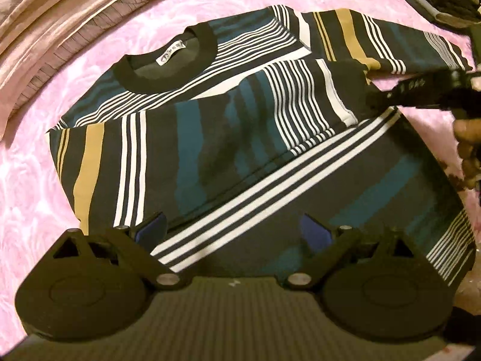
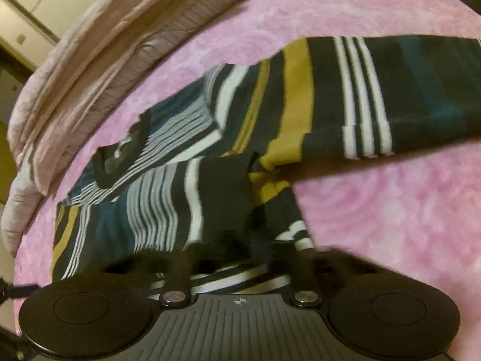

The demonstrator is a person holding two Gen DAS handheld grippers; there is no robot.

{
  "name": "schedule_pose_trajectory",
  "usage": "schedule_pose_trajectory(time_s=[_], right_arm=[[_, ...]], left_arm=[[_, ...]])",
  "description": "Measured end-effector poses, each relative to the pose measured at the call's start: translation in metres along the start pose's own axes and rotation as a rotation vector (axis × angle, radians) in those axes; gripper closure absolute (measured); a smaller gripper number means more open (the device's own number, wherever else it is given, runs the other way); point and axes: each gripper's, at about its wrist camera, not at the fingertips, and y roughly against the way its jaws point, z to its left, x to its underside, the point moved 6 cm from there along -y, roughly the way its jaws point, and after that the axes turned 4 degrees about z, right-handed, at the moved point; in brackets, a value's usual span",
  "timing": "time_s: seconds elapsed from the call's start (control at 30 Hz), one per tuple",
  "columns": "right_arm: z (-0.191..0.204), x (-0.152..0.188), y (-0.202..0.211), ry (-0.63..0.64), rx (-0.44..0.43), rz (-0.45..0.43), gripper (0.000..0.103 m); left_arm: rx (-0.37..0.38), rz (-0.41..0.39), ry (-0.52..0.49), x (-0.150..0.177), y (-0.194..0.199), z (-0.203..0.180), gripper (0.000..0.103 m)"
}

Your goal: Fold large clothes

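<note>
Two grippers: left gripper (image 1: 234,228) wide (empty), right gripper (image 2: 258,249) pinching sweater (image 1: 240,138).

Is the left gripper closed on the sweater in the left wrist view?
No: the left gripper stands wide open above the striped sweater, with its blue fingertips far apart and no fabric pinched.

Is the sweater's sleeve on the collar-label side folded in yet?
Folded: one sleeve lies across the sweater chest; the other sleeve is spread out.
</note>
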Motion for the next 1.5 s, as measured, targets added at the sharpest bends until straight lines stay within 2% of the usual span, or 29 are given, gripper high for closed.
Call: schedule_pose_trajectory(time_s=[0.1,0.23,0.33,0.4,0.47,0.53,0.57,0.63,0.73,0.8,0.87,1.0,1.03,1.07,1.17,1.27,1.37,1.5], right_arm=[[-0.002,0.001,0.023,0.011,0.017,-0.015,0.103],[-0.015,0.006,0.019,-0.044,0.034,0.021,0.103],[-0.032,-0.006,0.032,-0.118,0.048,-0.029,0.103],[-0.053,-0.017,0.051,-0.147,0.085,-0.079,0.095],[-0.088,-0.031,0.075,-0.199,0.131,-0.148,0.073],[-0.125,-0.045,0.098,-0.263,0.175,-0.22,0.057],[-0.147,-0.052,0.11,-0.299,0.199,-0.256,0.053],[-0.188,-0.066,0.13,-0.367,0.242,-0.31,0.052],[-0.244,-0.083,0.152,-0.456,0.314,-0.392,0.052],[-0.278,-0.089,0.161,-0.536,0.306,-0.432,0.052],[-0.304,-0.09,0.166,-0.618,0.261,-0.474,0.052],[-0.332,-0.09,0.172,-0.761,0.11,-0.567,0.053],[-0.335,-0.09,0.173,-0.779,0.096,-0.569,0.072],[-0.337,-0.092,0.175,-0.785,0.096,-0.563,0.096],[-0.315,-0.104,0.193,-0.674,0.165,-0.556,0.098],[-0.254,-0.125,0.209,-0.44,0.227,-0.552,0.098],[-0.169,-0.147,0.218,-0.236,0.196,-0.589,0.098],[-0.008,-0.155,0.215,0.094,0.065,-0.647,0.098]], left_arm=[[0.001,0.004,-0.015,-0.002,0.006,-0.004,0.009],[0.001,0.015,-0.042,-0.01,0.005,-0.007,0.009],[0.002,-0.001,-0.06,-0.021,0.009,-0.011,0.009],[0.006,-0.007,-0.074,-0.029,0.009,-0.016,0.009],[0.007,-0.017,-0.087,-0.038,0.008,-0.022,0.009],[0.005,-0.03,-0.097,-0.049,0.007,-0.03,0.009],[0.0,-0.038,-0.102,-0.054,0.006,-0.034,0.009],[-0.008,-0.052,-0.111,-0.065,0.002,-0.042,0.009],[-0.006,-0.055,-0.118,-0.077,-0.005,-0.056,0.009],[-0.009,-0.048,-0.129,-0.08,-0.01,-0.067,0.009],[-0.009,-0.033,-0.142,-0.081,-0.014,-0.077,0.009],[0.008,-0.01,-0.145,-0.082,-0.018,-0.096,0.009],[0.011,-0.009,-0.147,-0.082,-0.018,-0.099,0.009],[0.012,-0.01,-0.151,-0.082,-0.017,-0.102,0.009],[0.013,-0.025,-0.153,-0.082,-0.009,-0.105,0.009],[0.02,-0.043,-0.133,-0.079,0.002,-0.1,0.009],[0.026,-0.068,-0.082,-0.069,0.012,-0.084,0.009],[0.026,-0.088,0.005,-0.04,0.024,-0.043,0.009]])
